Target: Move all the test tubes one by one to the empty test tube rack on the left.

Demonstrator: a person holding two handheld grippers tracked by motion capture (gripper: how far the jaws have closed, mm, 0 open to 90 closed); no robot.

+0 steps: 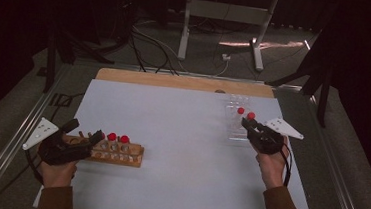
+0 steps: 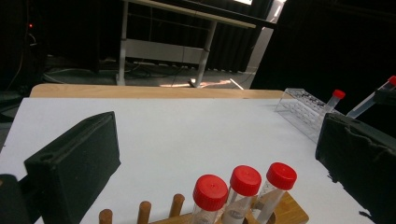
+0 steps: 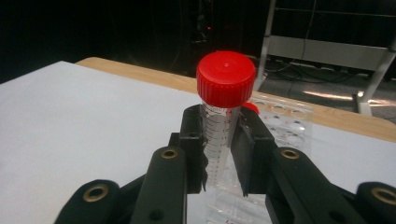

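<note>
A wooden tube rack [image 1: 128, 158] lies at the front left with three red-capped tubes [image 2: 243, 184] standing in it. My left gripper [image 1: 85, 131] is at the rack's left end. Its jaws are wide open, one on each side of the rack [image 2: 285, 213], with no pad pressing on it. At the right, my right gripper [image 1: 246, 122] is shut on a clear tube with a red cap [image 3: 226, 77], held upright just above a clear plastic rack [image 1: 235, 134]. A second red-capped tube [image 1: 240, 110] stands in that clear rack [image 3: 285, 121].
The white table top [image 1: 181, 134] has a wooden strip along its far edge [image 1: 175, 80]. Beyond it the floor carries cables and the legs of a white frame [image 1: 184, 34]. Both forearms come in from the near edge.
</note>
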